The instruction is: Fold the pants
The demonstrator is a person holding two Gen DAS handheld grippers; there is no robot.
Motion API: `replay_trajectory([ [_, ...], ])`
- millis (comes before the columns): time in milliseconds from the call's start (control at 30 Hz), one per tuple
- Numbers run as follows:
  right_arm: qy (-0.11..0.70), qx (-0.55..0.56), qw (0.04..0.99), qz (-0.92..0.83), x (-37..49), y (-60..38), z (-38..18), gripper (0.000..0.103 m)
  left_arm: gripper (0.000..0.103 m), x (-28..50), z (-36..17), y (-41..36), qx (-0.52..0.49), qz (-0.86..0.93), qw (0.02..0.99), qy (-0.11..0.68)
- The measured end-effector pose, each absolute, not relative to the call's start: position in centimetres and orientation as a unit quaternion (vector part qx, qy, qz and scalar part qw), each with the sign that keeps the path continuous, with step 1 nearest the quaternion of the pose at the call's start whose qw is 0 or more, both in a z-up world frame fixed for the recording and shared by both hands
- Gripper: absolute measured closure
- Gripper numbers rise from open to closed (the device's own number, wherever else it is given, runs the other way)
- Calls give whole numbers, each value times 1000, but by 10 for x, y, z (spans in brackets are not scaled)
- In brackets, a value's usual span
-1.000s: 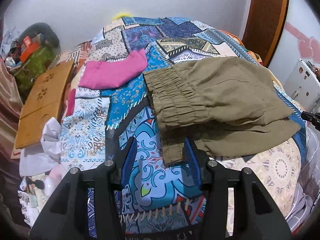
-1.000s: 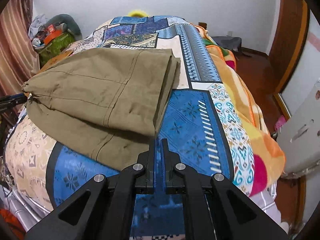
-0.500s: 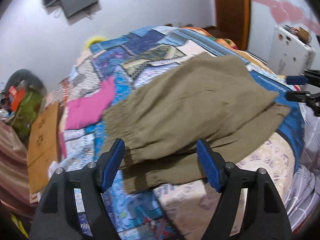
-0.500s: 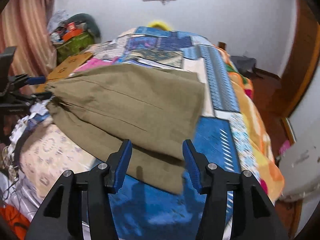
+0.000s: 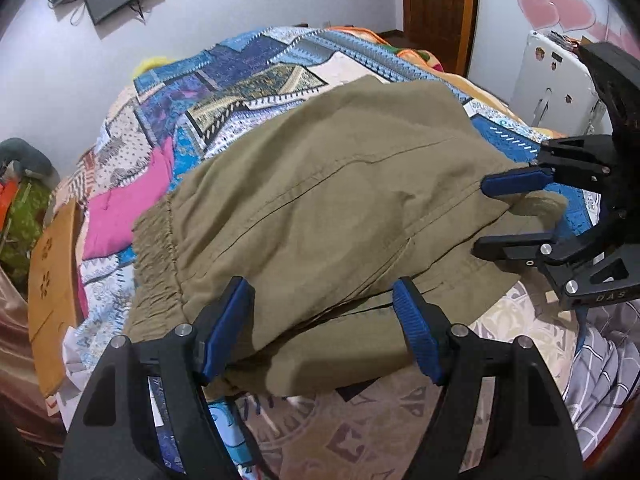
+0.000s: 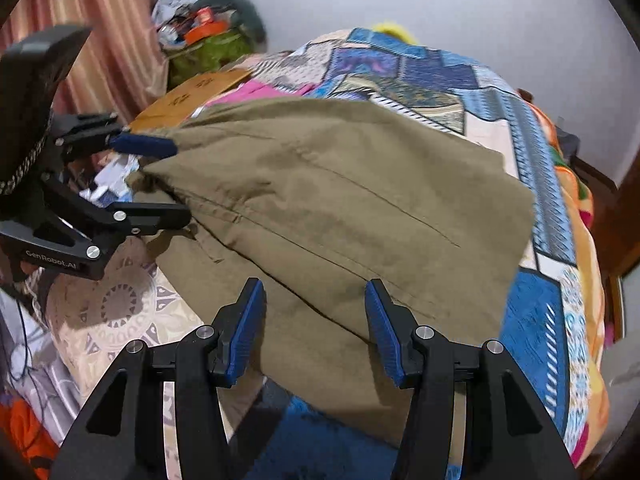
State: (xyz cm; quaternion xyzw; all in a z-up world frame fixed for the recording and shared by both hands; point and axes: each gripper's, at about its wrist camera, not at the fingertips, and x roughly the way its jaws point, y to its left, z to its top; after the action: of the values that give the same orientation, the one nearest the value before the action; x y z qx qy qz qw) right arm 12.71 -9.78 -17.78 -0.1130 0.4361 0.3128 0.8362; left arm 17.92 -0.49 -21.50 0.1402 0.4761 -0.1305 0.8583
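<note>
Olive pants (image 5: 320,184) lie folded on the patchwork bedspread (image 5: 256,64), with the gathered waistband (image 5: 154,248) to the left in the left wrist view. My left gripper (image 5: 320,320) hangs open over the pants' near edge; its blue pads straddle the cloth without pressing it. From the right wrist view the left gripper (image 6: 182,180) stands at the waistband end. My right gripper (image 6: 314,320) is open above the near edge of the pants (image 6: 340,200), nothing pinched. In the left wrist view the right gripper (image 5: 480,216) sits at the hem end.
A pink garment (image 5: 120,208) lies beyond the waistband beside a wooden board (image 5: 52,280). A white cabinet (image 5: 552,84) and a brown door (image 5: 436,8) stand to the right. Clutter and a curtain (image 6: 100,20) are on the left. The bed's edge is just below both grippers.
Both grippers have opened and let go of the cloth. Each has swung along the near edge and rolled, so each now shows in the other's view. The pants lie folded, unmoved.
</note>
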Motion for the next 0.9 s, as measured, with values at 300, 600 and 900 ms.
replay_trajectory([
  [300, 436, -121, 828, 331, 133, -88, -178, 92, 29, 181, -212, -12, 141, -143, 853, 482],
  [600, 403, -90, 847, 334, 135, -96, -149, 97, 53, 190, -212, -21, 171, -112, 852, 482],
  [900, 395, -95, 850, 335, 125, -97, -138, 89, 78, 195, -194, -9, 119, -122, 861, 479],
])
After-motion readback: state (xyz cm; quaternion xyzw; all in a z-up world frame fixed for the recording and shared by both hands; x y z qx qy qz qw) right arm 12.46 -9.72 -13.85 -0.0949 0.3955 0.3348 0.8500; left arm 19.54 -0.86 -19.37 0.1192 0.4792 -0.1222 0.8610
